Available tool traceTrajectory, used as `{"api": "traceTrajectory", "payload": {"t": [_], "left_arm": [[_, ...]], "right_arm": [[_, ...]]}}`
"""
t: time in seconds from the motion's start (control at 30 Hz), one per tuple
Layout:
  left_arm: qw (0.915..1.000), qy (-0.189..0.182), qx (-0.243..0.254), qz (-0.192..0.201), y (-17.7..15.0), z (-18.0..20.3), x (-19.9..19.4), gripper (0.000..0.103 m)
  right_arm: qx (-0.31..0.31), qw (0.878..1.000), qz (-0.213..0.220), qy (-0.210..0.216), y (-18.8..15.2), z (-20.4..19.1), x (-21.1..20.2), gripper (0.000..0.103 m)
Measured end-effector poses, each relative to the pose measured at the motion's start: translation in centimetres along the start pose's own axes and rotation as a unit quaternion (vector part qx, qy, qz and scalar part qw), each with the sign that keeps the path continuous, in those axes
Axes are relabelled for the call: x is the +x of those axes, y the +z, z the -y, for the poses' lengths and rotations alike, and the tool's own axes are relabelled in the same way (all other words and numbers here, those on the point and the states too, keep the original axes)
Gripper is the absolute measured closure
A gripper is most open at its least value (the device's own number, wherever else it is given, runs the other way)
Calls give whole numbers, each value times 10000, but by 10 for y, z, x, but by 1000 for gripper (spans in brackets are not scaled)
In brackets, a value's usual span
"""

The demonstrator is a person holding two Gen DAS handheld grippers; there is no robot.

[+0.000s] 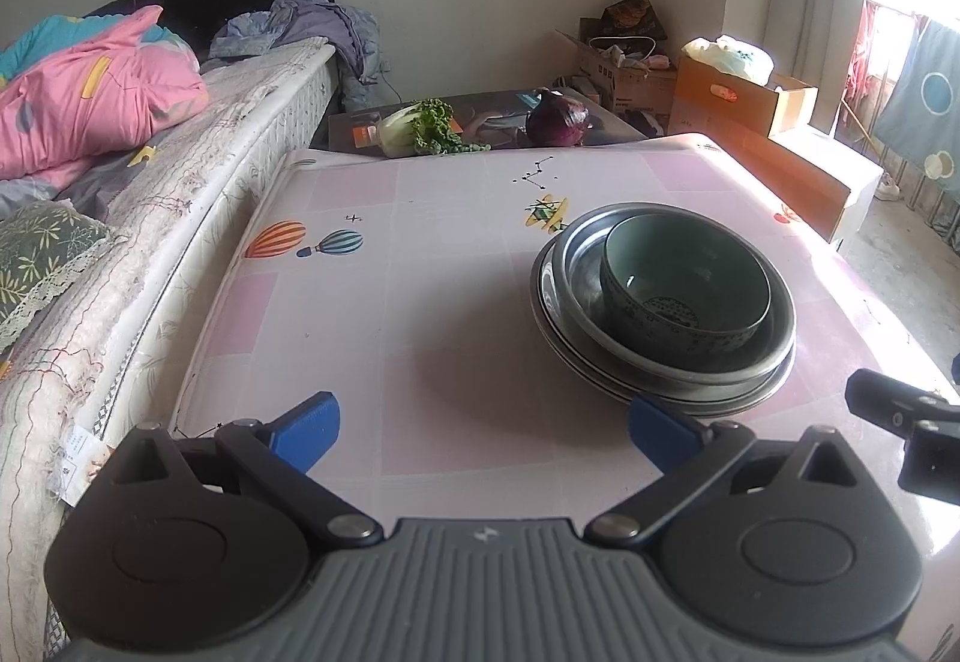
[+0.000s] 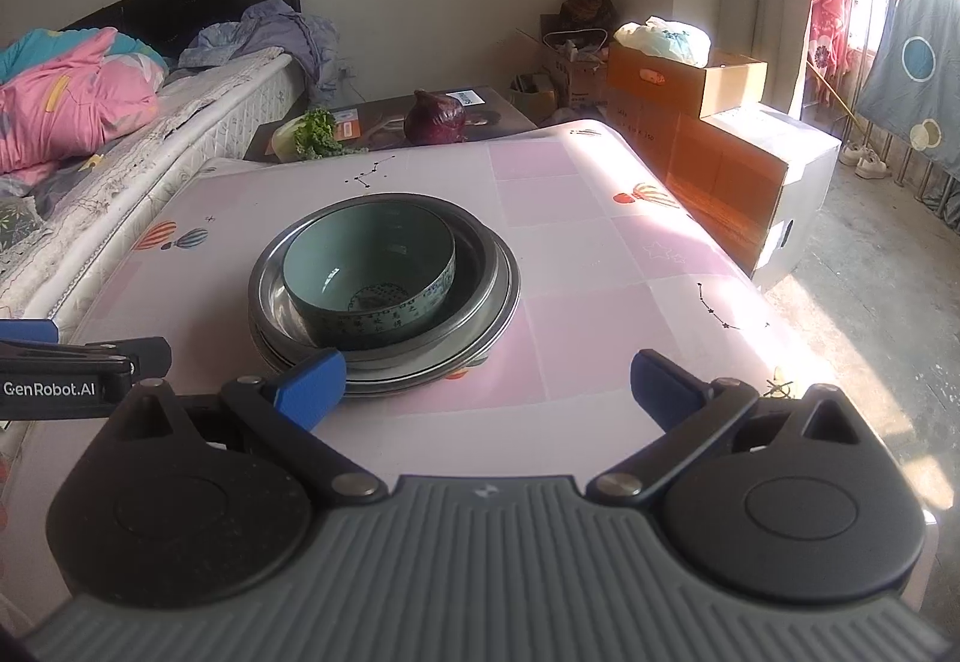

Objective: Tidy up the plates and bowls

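While stacked, bowl [image 2: 369, 272] ahead-left of right tool [image 2: 487, 383]

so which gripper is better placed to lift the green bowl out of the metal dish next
Probably the right gripper. The green bowl and metal dish sit nearly straight ahead in its view, just left of centre. For the left gripper the stack lies well off to the right. Both are open and empty.

Ahead of the left fingers [image 1: 303, 431] the bench [image 1: 372, 302] lies bare, with the bed [image 1: 180, 218] close alongside. The stacked dishes [image 2: 384, 296] block the right fingers' [image 2: 312, 386] near-left path; bare cloth runs straight ahead toward the cabbage [image 2: 435, 119].
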State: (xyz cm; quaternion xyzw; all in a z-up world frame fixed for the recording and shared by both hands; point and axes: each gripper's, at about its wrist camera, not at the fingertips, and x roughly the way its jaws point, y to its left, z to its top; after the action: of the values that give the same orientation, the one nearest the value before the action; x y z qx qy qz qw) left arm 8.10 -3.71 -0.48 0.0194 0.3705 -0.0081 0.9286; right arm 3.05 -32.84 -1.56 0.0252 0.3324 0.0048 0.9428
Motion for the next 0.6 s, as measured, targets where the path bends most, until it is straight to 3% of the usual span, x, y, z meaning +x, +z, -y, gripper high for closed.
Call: {"api": "traceTrajectory", "payload": {"t": [0.6], "left_arm": [[10000, 31, 41, -70, 3, 3, -2, 0]], "right_arm": [[-4, 9998, -72, 180, 3, -4, 14, 1]]}}
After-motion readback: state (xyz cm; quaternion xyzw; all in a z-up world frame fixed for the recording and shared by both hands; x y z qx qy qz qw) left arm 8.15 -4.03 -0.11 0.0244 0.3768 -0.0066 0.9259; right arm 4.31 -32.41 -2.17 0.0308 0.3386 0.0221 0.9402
